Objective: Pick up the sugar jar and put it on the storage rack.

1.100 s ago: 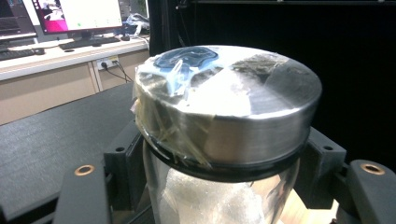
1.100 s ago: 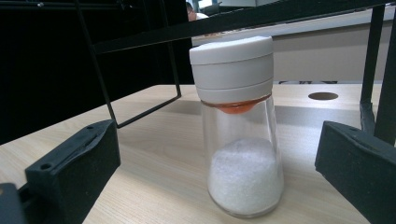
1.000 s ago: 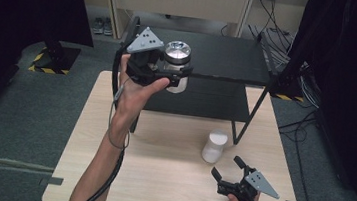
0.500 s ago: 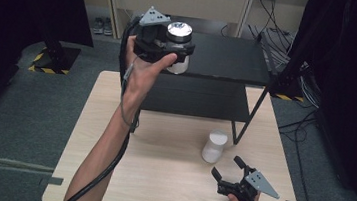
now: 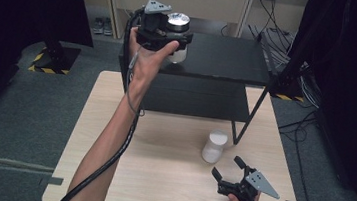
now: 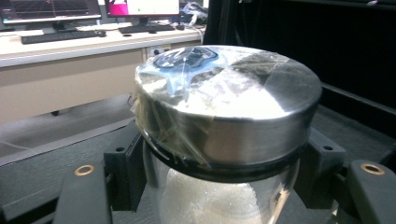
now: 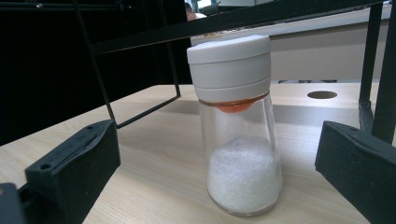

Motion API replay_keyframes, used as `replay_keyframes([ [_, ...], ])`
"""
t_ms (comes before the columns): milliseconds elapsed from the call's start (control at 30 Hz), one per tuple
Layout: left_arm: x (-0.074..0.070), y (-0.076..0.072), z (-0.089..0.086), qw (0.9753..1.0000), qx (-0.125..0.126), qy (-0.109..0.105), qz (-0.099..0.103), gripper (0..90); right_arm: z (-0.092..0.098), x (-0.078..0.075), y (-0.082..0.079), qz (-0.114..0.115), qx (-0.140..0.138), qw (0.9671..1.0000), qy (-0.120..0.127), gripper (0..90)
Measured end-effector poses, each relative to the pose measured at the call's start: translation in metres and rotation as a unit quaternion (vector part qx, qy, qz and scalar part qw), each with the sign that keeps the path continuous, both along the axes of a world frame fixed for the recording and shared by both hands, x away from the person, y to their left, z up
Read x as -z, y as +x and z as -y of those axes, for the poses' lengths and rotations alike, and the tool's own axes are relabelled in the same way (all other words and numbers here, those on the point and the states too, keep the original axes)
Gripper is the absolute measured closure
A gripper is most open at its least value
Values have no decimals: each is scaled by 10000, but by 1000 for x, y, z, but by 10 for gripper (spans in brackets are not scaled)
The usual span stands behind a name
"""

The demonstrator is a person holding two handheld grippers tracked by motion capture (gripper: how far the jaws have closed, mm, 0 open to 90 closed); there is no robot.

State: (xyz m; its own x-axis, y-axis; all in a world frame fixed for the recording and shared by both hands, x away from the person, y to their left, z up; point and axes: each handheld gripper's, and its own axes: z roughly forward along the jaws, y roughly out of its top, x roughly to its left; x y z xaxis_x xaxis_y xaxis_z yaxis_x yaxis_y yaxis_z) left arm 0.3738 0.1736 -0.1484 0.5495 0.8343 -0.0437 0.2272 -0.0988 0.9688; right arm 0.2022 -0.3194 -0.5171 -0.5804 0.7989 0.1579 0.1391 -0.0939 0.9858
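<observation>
we see glass jar (image 5: 177,36) with steel lid, white grains inside, upright, over black shelf's (image 5: 221,59) top; white-capped shaker (image 5: 213,145) upright on wooden table (image 5: 158,179), half full.

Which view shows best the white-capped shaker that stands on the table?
The right gripper view: the white-capped shaker stands close and upright between open jaws, its white grains visible. The high view shows it small, ahead of the right gripper.

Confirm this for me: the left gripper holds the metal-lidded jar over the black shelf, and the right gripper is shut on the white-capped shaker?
Not quite. The right gripper is open, short of the white-capped shaker, as the right gripper view shows. The rest holds.
</observation>
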Motion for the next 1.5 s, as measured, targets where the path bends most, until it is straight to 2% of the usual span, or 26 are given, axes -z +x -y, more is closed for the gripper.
replay_keyframes([
  [367, 11, 15, -4, 9998, -82, -120, -103, 312, 1, 1, 1, -30, -16, 10000, 31, 4],
  [800, 15, 19, 4, 9999, -96, -9, -64, 311, 2, 1, 1, -40, -20, 10000, 41, 4],
  [1000, 21, 18, 2, 10000, -65, 1, 68, 308, 2, 1, 1, -33, -30, 10000, 40, 4],
  [1033, 23, 16, 2, 9999, -79, -7, 129, 301, 1, 1, 1, -32, -30, 10000, 36, 4],
  [1133, 27, 13, 0, 9995, -94, -197, 216, 173, 1, 1, 1, -28, -29, 10000, 32, 4],
  [1233, 26, 4, 2, 9989, -257, -246, 301, 94, 1, 1, 1, -33, -28, 10000, 26, 4],
  [1300, 23, -4, 4, 9982, -412, -307, 317, 4, 1, 1, 1, -37, -29, 10000, 29, 4],
  [1500, 20, -12, -2, 9980, -380, -435, 274, 0, 1, 1, 0, -39, -35, 10000, 23, 4],
])
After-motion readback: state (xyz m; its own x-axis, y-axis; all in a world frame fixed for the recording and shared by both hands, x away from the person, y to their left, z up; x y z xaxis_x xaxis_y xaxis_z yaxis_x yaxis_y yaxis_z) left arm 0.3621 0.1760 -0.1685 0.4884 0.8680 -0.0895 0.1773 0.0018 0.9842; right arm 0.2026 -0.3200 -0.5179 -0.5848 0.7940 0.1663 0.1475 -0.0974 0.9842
